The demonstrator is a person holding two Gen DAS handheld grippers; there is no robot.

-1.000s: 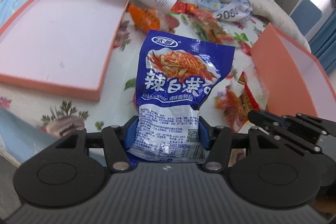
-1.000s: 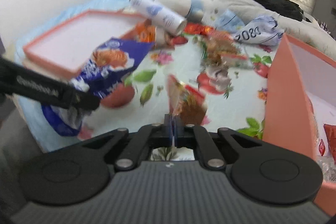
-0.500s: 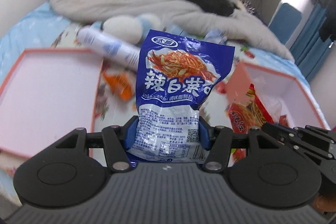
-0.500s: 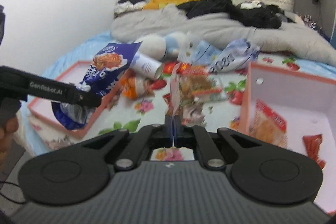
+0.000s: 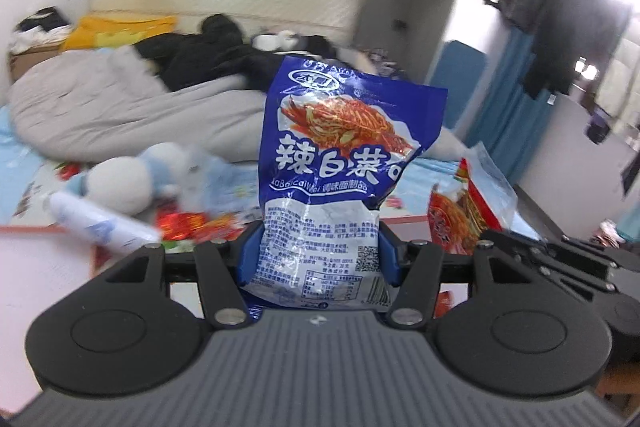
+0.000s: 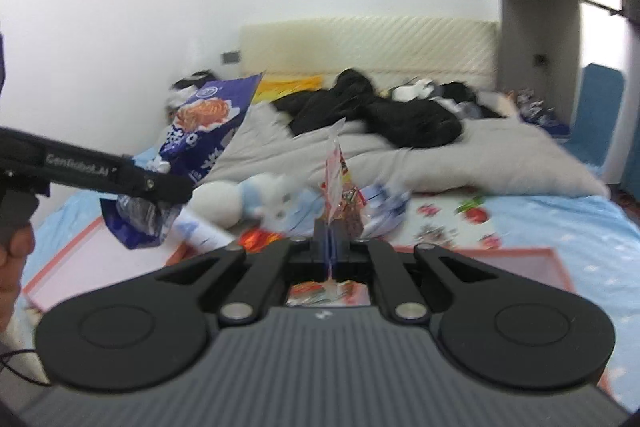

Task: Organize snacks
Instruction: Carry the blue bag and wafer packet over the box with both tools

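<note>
My left gripper [image 5: 318, 253] is shut on the lower part of a blue snack bag [image 5: 344, 155] with white Chinese lettering, held upright above the bed. From the right wrist view the same blue bag [image 6: 200, 131] hangs at the left in the left gripper [image 6: 160, 183]. My right gripper [image 6: 331, 247] is shut on the edge of a thin red and clear snack packet [image 6: 340, 183], seen edge-on. That red packet [image 5: 464, 215] shows at the right of the left wrist view, beside the right gripper's black body [image 5: 560, 259].
A pink tray with an orange rim [image 6: 80, 267] lies at the left, a second pink box [image 6: 520, 267] at the right. On the floral sheet lie a white spray can [image 5: 100, 223], a plush toy [image 5: 124, 183], red wrappers [image 5: 188, 225], a grey duvet [image 6: 460, 163] and black clothes [image 6: 380, 111].
Both grippers have risen with their packets and tilted up, so the headboard and wall now fill the views and the trays have dropped to the bottom. Both grips are unchanged.
</note>
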